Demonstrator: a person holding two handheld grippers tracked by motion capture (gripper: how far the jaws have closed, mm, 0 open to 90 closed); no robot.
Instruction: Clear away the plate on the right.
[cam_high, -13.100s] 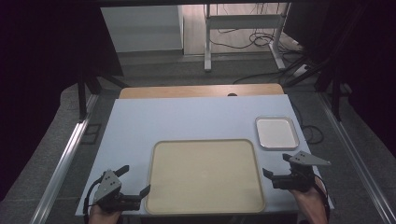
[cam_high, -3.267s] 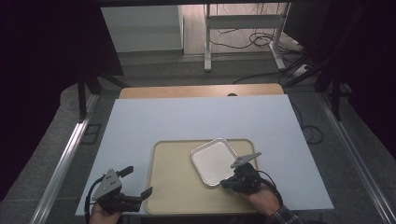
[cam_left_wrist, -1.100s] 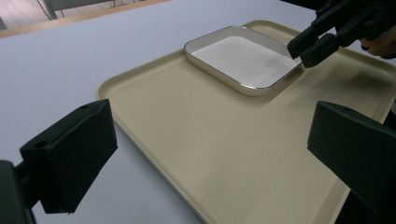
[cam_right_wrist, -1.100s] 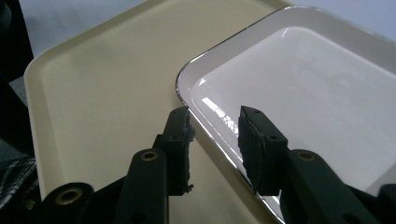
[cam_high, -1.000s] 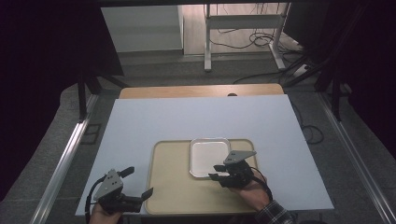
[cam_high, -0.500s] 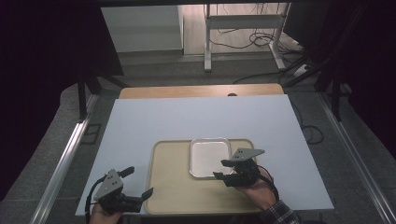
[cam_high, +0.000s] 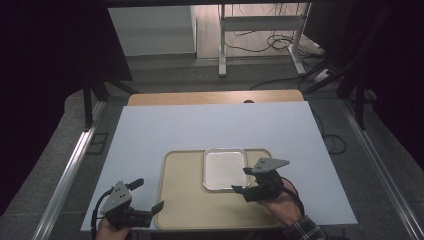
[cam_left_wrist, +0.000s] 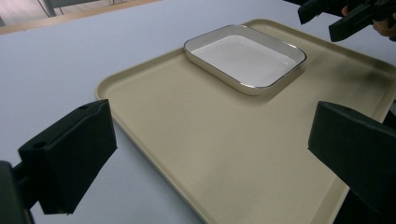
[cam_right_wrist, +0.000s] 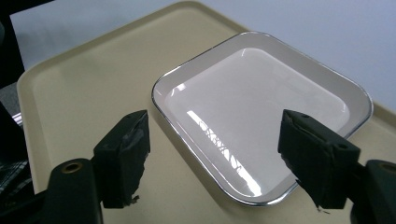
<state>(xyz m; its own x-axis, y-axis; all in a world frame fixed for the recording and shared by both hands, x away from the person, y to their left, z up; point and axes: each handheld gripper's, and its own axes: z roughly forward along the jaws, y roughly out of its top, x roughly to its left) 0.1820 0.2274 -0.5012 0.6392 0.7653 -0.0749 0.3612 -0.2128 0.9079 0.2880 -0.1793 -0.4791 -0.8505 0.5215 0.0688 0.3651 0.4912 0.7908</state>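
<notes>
White and shallow, the dish (cam_high: 224, 168) is lying flat in the far right part of the beige tray (cam_high: 185, 200) on the bench (cam_high: 165, 130), open side up, with its slightly longer sides running away from the person. The right gripper (cam_high: 241, 181) is sitting just beside the dish's near right corner, its jaws having just been opening; in the right gripper view they are standing wide, one over the tray and one over the dish's near rim, pressing on nothing. To my eye the placing step is finishing: the dish is resting on its own. The next move is calling for the right hand to draw straight back without nudging the rim. The left gripper (cam_high: 150, 197) is hovering at the tray's near left corner, jaws wide apart and holding nothing.
</notes>
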